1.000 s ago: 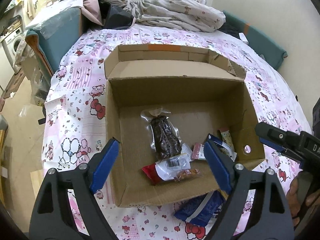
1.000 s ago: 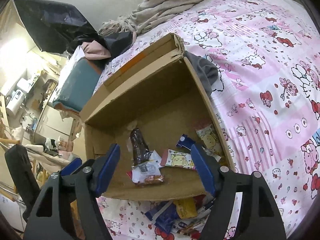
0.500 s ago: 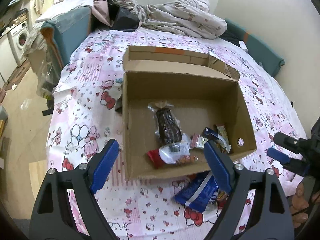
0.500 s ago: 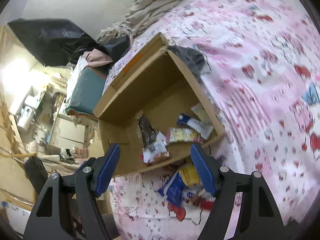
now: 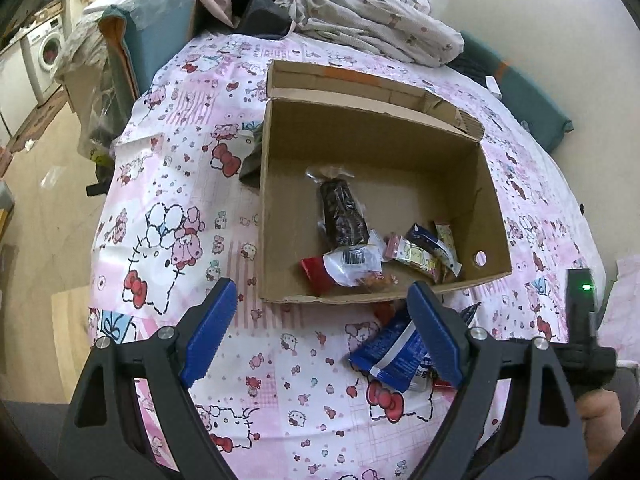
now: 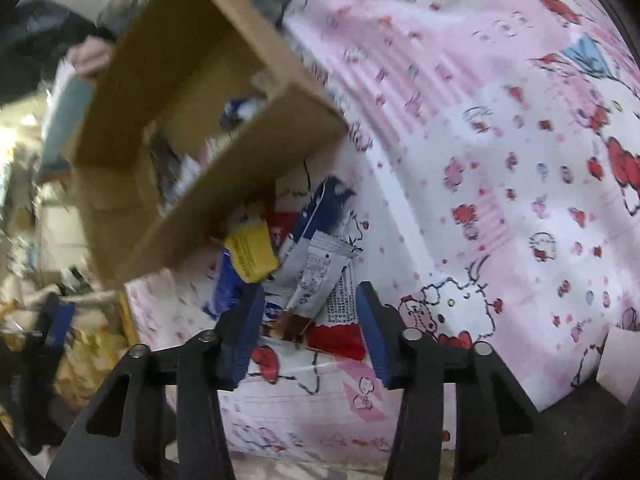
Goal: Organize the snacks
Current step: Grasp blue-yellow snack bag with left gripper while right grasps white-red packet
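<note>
Now, from the left wrist view: the left tool has pulled back from the cardboard box and hangs over the bed sheet with its jaws wide apart, holding nothing. A second ago it sat right at the box's near wall; now the whole box shows, with a dark chocolate pack, a red-and-white pack and some small sachets lying at its near right. A blue packet waits on the sheet just outside the near wall.

Over to the right wrist view, blurred with motion: the right tool has swung away from the box interior and dropped low over the loose pile outside the box's near wall. Its jaws are parted, straddling a white printed packet and a red wrapper, not yet clamped. A yellow packet lies just beyond. Looks like the next pick is lining up, so sorting into the box is only partway done.
</note>
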Demonstrator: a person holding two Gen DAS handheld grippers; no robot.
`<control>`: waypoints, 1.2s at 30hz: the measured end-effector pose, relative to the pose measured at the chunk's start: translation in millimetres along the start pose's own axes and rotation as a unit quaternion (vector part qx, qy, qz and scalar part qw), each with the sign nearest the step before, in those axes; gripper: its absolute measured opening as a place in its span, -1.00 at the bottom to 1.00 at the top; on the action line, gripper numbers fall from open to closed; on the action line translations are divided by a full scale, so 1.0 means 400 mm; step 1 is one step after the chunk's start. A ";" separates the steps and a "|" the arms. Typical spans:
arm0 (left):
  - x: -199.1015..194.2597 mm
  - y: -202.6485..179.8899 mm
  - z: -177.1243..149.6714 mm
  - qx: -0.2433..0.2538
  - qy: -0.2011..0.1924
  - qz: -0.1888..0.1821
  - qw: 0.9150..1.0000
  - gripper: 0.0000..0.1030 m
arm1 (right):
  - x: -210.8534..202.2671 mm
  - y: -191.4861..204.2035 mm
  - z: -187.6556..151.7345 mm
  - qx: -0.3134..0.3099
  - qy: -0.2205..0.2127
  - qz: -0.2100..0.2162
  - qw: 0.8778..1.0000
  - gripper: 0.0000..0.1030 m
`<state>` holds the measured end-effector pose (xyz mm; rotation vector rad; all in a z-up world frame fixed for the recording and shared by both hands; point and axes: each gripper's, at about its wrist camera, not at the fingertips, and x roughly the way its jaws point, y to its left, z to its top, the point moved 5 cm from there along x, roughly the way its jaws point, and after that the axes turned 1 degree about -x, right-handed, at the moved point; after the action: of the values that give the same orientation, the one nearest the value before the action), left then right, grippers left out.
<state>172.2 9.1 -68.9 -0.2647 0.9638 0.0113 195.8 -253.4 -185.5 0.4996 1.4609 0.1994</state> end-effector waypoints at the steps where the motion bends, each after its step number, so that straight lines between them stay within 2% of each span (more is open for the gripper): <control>1: -0.002 -0.002 0.000 0.003 -0.003 0.001 1.000 0.64 | 0.012 0.003 0.000 -0.002 0.004 -0.008 1.000 -0.20; 5: 0.005 -0.005 -0.005 0.012 0.003 0.005 1.000 0.64 | 0.043 0.021 -0.003 -0.024 0.012 -0.037 0.999 -0.36; 7: 0.013 -0.009 -0.013 0.015 0.014 0.003 1.000 0.64 | 0.044 0.034 -0.003 -0.035 0.011 -0.039 0.999 -0.54; 10: 0.040 -0.015 -0.030 0.014 0.047 -0.008 0.999 0.64 | 0.035 0.043 -0.013 -0.059 0.010 -0.038 0.997 -0.70; 14: 0.087 -0.027 -0.070 0.007 0.107 -0.030 0.994 0.64 | 0.005 0.035 -0.028 -0.060 0.006 -0.023 0.998 -0.70; 16: 0.106 -0.042 -0.092 0.012 0.131 -0.043 0.990 0.64 | -0.028 0.032 -0.032 -0.056 -0.007 -0.002 0.998 -0.70; 20: 0.148 -0.096 -0.133 0.050 0.157 -0.052 0.985 0.64 | -0.092 0.021 -0.037 -0.045 -0.040 0.037 0.997 -0.70; 23: 0.207 -0.158 -0.167 0.087 0.190 -0.054 0.976 0.64 | -0.123 0.020 -0.027 -0.039 -0.056 0.055 0.996 -0.70; 26: 0.256 -0.215 -0.179 0.129 0.196 -0.050 0.971 0.63 | -0.148 0.012 -0.020 -0.037 -0.067 0.066 0.995 -0.70; 29: 0.300 -0.239 -0.183 0.162 0.193 -0.031 0.967 0.63 | -0.160 0.003 -0.020 -0.031 -0.067 0.072 0.995 -0.70; 31: 0.336 -0.250 -0.197 0.185 0.206 -0.026 0.960 0.63 | -0.158 0.010 -0.022 -0.038 -0.066 0.071 0.995 -0.70; 32: 0.349 -0.251 -0.202 0.192 0.211 -0.023 0.958 0.56 | -0.155 0.013 -0.023 -0.041 -0.066 0.072 0.994 -0.70; 34: 0.353 -0.256 -0.206 0.185 0.213 -0.048 0.958 0.33 | -0.157 0.021 -0.026 -0.046 -0.066 0.074 0.994 -0.70; 36: 0.346 -0.259 -0.211 0.169 0.225 -0.079 0.956 -0.07 | -0.162 0.025 -0.026 -0.048 -0.067 0.078 0.994 -0.70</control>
<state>196.2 -125.2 -204.5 -0.0236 1.3734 -0.3715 179.7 -270.1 -123.1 0.5401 1.2759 0.3524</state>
